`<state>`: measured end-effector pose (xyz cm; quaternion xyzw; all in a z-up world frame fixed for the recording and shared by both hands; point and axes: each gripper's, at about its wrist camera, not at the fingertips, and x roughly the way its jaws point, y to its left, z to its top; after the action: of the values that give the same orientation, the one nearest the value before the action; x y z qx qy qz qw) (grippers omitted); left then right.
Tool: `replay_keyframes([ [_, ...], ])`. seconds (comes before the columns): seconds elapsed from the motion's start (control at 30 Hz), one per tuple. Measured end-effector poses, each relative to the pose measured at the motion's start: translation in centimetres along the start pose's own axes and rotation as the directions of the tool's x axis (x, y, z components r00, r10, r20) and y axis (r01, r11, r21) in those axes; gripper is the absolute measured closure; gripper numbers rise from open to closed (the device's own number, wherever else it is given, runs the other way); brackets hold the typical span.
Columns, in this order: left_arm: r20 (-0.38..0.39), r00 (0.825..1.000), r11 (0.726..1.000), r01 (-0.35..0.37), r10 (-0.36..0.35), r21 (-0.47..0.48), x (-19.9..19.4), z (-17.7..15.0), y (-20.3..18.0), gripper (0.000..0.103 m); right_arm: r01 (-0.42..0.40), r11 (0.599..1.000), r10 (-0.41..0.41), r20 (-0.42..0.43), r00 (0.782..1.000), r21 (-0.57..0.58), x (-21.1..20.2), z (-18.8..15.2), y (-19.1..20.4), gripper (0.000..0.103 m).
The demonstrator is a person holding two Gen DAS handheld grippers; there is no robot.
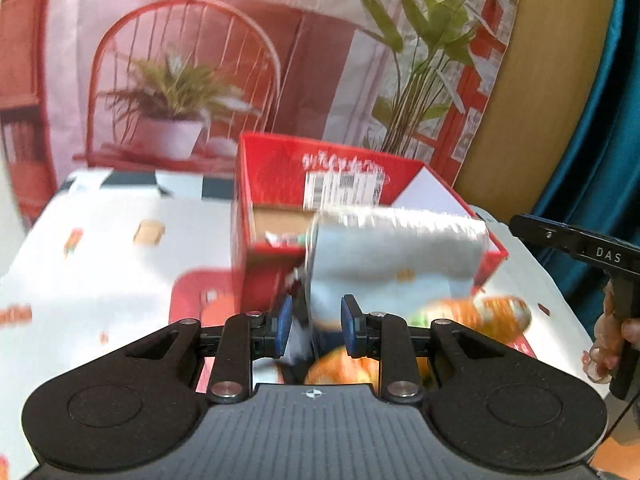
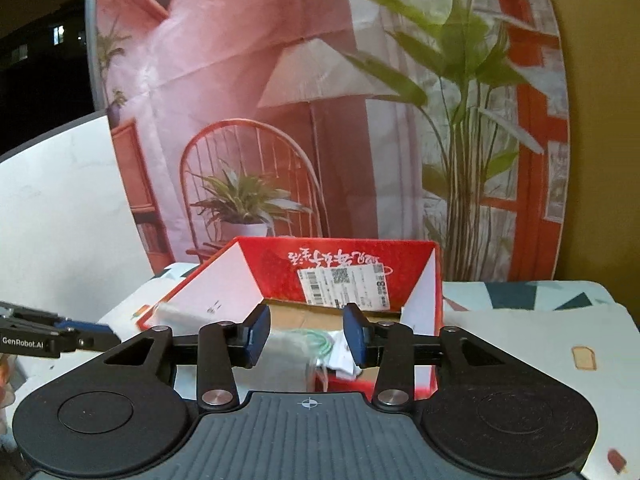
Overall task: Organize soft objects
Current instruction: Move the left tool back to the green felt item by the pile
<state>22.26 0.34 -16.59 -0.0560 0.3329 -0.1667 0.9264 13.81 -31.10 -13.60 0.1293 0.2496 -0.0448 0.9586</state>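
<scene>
The box [image 2: 344,264] is bright red outside and on its inner back wall, with white writing and a white barcode label [image 2: 344,284], white side flaps and a plain brown cardboard floor. The soft cloth [image 1: 396,252] at its rim is pale blue-grey with a small orange mark, and the counter [image 1: 120,240] wears a white cover dotted with little orange and tan pictures, plus a teal, black and white geometric edge. Each claw, left [image 1: 316,326] and right [image 2: 307,334], is black with blue pads, and the backdrop [image 2: 260,100] is pink and red with green plants.
</scene>
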Motion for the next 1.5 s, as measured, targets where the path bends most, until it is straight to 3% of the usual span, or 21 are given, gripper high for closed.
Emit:
replay_keyframes([
  [0.37, -0.069, 0.997, 0.997, 0.020, -0.025, -0.068, -0.1, -3.8, 0.8, 0.075, 0.051, 0.999, -0.050, -0.031, 0.998, 0.016, -5.0, -5.5, 0.2, 0.065],
  [0.63, -0.130, 0.987, 0.995, 0.085, -0.091, -0.047, 2.5, -5.8, -1.3, 0.075, 0.087, 0.995, -0.077, -0.175, 0.982, 0.052, -5.7, -10.1, -0.3, 0.065],
  [0.8, -0.162, 0.979, 0.992, 0.117, -0.122, -0.039, 3.2, -6.8, -1.8, 0.075, 0.055, 0.998, -0.042, -0.261, 0.964, 0.044, -4.9, -12.4, 0.3, 0.064],
  [0.97, -0.175, 0.975, 0.990, 0.133, -0.139, -0.045, 3.4, -7.1, -1.7, 0.075, 0.004, 1.000, 0.004, -0.293, 0.956, 0.027, -3.8, -13.2, 1.0, 0.049],
  [1.23, -0.206, 0.964, 0.986, 0.158, -0.165, -0.050, 4.0, -7.6, -2.1, 0.075, -0.061, 0.998, 0.066, -0.306, 0.950, 0.028, -4.1, -13.3, 0.9, 0.049],
  [1.5, -0.239, 0.954, 0.983, 0.171, -0.183, -0.070, 4.8, -8.3, -2.0, 0.072, -0.078, 0.997, 0.064, -0.369, 0.927, -0.025, -1.6, -14.8, 0.8, 0.051],
])
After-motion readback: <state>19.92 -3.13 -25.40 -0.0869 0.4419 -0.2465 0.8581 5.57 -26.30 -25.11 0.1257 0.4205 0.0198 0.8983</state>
